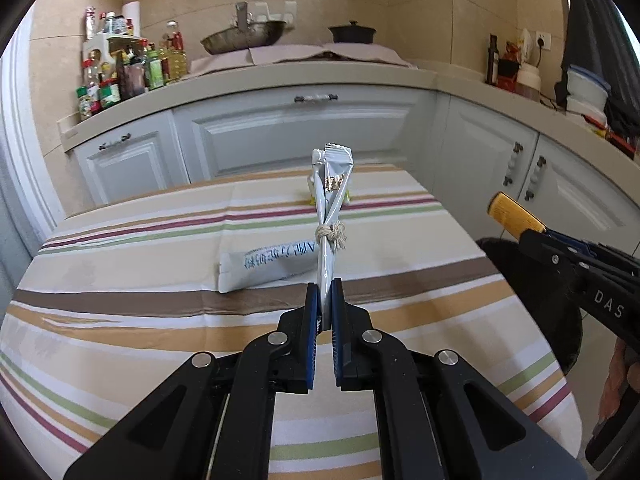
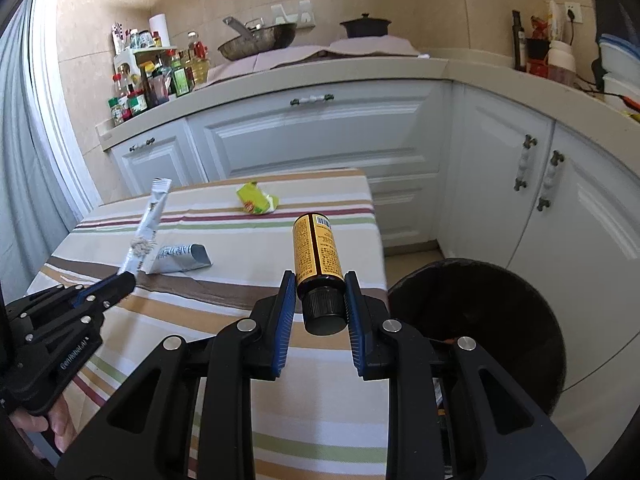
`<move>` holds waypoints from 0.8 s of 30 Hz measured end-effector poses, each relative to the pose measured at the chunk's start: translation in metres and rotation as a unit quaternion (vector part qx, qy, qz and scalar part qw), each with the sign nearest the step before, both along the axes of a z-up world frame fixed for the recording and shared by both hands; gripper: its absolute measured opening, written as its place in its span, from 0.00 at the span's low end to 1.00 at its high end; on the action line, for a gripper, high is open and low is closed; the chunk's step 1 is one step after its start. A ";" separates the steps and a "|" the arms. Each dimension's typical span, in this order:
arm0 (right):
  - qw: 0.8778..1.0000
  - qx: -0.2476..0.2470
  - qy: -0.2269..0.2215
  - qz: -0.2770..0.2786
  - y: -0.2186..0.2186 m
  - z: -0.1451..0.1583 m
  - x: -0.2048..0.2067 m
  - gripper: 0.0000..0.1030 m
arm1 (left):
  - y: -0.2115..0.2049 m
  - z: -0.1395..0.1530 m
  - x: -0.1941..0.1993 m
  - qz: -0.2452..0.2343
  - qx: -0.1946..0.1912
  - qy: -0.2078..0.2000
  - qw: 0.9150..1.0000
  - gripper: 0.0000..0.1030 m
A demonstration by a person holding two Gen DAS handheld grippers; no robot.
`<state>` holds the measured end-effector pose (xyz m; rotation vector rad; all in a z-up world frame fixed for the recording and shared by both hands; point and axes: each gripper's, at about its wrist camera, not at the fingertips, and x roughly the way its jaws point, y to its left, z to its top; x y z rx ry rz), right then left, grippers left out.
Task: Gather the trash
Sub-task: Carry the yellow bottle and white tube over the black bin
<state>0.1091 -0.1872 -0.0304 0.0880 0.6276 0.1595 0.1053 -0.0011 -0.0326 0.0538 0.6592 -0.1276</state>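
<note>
We see the left gripper [image 1: 325, 300] clamped on a silver sachet [image 1: 331, 200] lifted above the striped table [image 1: 140, 280]; the right gripper [image 2: 320, 292] pinches a yellow-labelled bottle [image 2: 316, 248] at its black cap, beside the black bin [image 2: 500, 312]; another sachet [image 2: 182, 258] and a green wrapper [image 2: 256, 199] lie on the cloth.

- The sachet [image 1: 330, 208] my left gripper [image 1: 325, 304] pinches looks like glossy foil-plastic, creased, with rough twine [image 1: 333, 234] knotted round it.
- My right gripper [image 2: 320, 300] clamps a small bottle [image 2: 317, 250]: shiny amber body, glossy yellow paper label, ribbed matt black plastic cap.
- Gripper frames read as matt black plastic with bright metal pins; the pads are ridged blue.
- The tablecloth [image 2: 248, 248] is matt woven cloth, creased along folds.
- I see a crumpled glossy green wrapper [image 2: 256, 199].
- The bin [image 2: 500, 312] is dull black.
</note>
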 end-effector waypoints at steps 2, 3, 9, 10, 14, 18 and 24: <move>1.000 -0.003 -0.009 -0.007 -0.005 0.004 -0.006 0.23 | 0.000 0.006 -0.004 0.004 -0.006 -0.009 1.000 0.07; 1.000 -0.005 -0.013 -0.011 -0.008 0.006 -0.009 0.23 | -0.003 0.008 -0.007 0.005 -0.007 -0.013 1.000 0.07; 0.999 -0.016 -0.033 -0.037 -0.029 0.015 -0.025 0.23 | -0.019 0.023 -0.020 -0.002 -0.016 -0.040 0.999 0.07; 0.998 -0.017 -0.036 -0.043 -0.034 0.016 -0.028 0.23 | -0.023 0.024 -0.021 -0.007 -0.016 -0.042 0.999 0.07; 0.996 -0.023 -0.046 -0.067 -0.053 0.018 -0.038 0.23 | -0.048 0.028 -0.025 -0.034 -0.017 -0.049 0.998 0.07; 0.994 -0.025 -0.051 -0.090 -0.074 0.019 -0.048 0.23 | -0.075 0.029 -0.029 -0.058 -0.018 -0.056 0.997 0.07; 0.991 -0.028 -0.055 -0.120 -0.106 0.017 -0.058 0.23 | -0.111 0.028 -0.030 -0.089 -0.019 -0.062 0.994 0.07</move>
